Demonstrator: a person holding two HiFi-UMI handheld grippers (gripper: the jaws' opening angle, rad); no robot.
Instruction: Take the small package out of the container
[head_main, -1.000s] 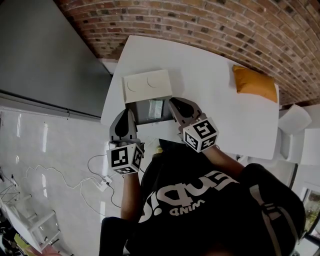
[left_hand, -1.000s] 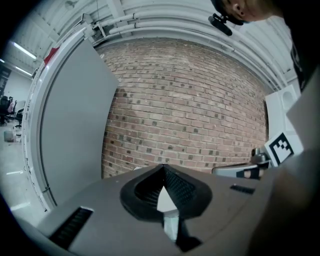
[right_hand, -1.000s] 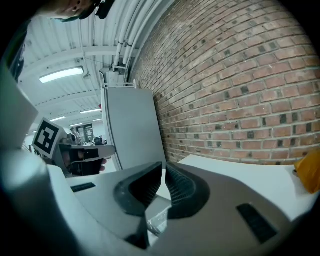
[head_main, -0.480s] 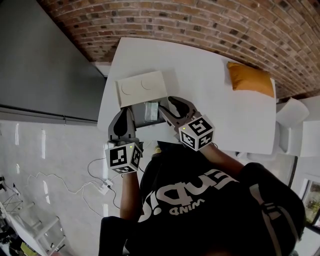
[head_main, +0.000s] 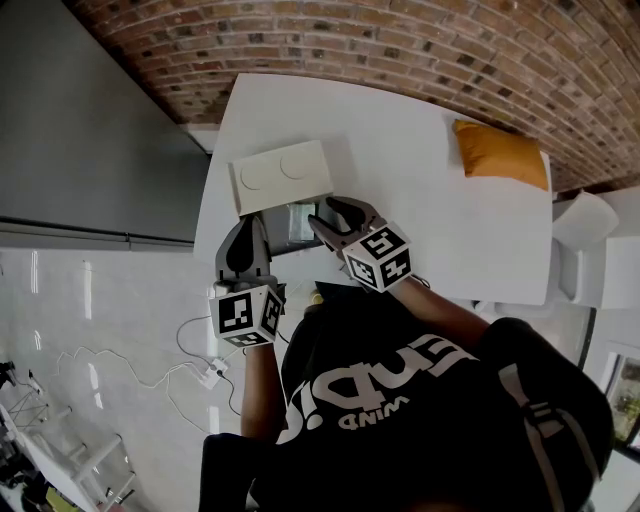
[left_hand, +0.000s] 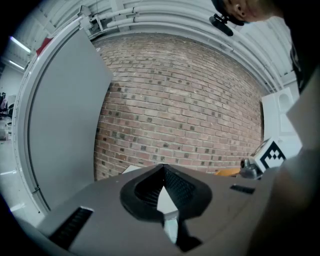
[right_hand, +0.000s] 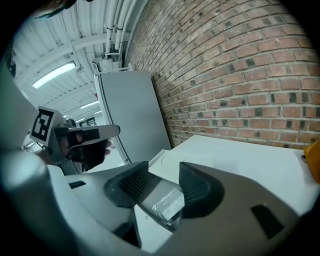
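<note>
Right gripper jaws were opening as we held them over the container, the small package loose between them; our left gripper was closed.

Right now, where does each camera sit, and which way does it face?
Head view: on the person's head, steeply down at the table and container; shirt shows.
Left gripper view: on the left gripper, along its shut jaws toward the brick wall.
Right gripper view: on the right gripper, between its opening jaws, which press nothing, onto the small package.
Shared: head and right gripper views show the container.
</note>
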